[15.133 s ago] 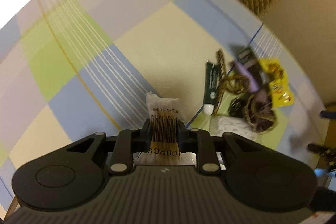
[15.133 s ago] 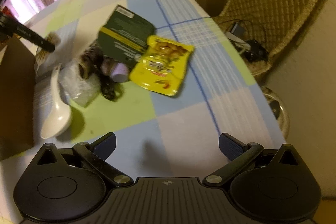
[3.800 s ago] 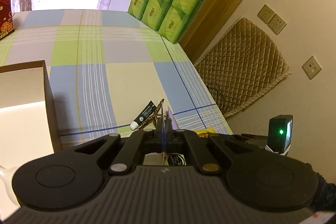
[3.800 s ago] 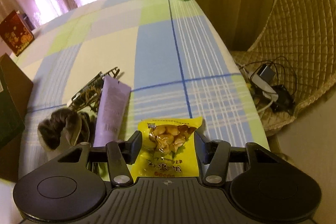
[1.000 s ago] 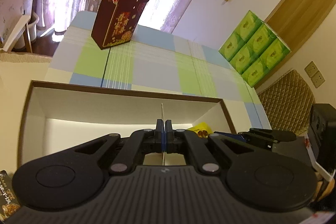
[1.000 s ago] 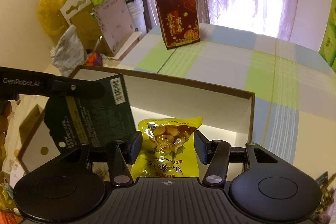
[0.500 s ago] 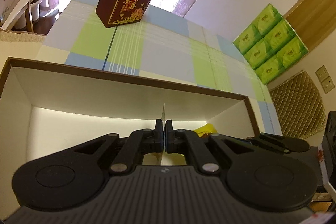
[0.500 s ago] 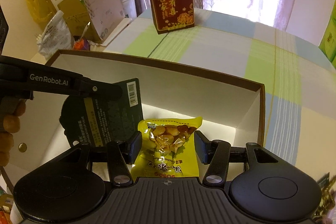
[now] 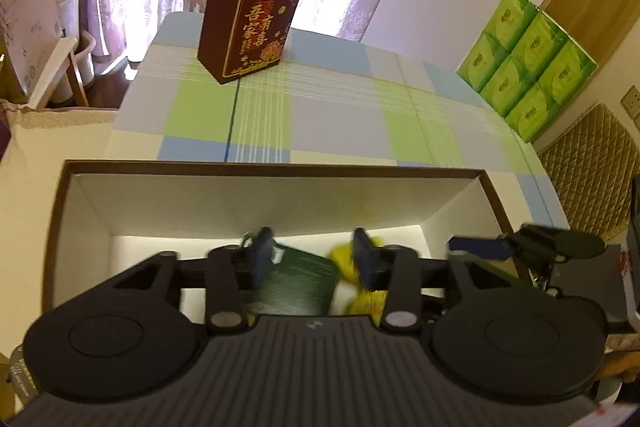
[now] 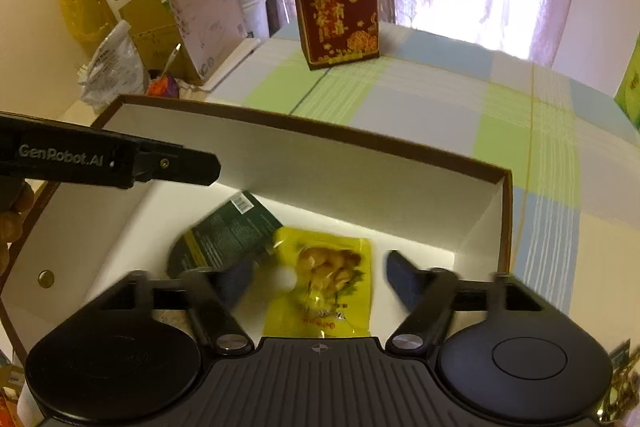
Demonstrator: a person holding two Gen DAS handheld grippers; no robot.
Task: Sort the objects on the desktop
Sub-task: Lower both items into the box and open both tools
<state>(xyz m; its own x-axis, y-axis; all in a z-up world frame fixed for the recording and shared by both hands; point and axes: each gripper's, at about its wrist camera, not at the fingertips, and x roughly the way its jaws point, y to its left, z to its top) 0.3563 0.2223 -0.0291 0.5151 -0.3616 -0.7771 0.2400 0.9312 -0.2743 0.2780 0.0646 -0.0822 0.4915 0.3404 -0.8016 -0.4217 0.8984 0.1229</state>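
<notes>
A brown cardboard box (image 10: 360, 143) with a white inside stands on the checked tablecloth. Inside it lie a dark green packet (image 10: 232, 231) and a yellow snack bag (image 10: 328, 279), the bag partly overlapping the packet. Both look blurred, as if dropping or just landed. My right gripper (image 10: 320, 279) hangs open above the yellow bag. My left gripper (image 9: 310, 257) is open over the dark green packet (image 9: 298, 283), with the yellow bag (image 9: 348, 267) beside it. The left gripper's arm (image 10: 108, 163) reaches in from the left in the right wrist view.
A dark red gift bag (image 9: 252, 23) stands at the far end of the table. Green tissue packs (image 9: 528, 63) sit at the far right edge. Boxes, bags and a bucket (image 10: 160, 27) crowd the floor to the left. A quilted chair (image 9: 596, 163) stands at right.
Both grippers have opened. The dark green packet left the left gripper and the yellow bag left the right one; both now lie in the box.
</notes>
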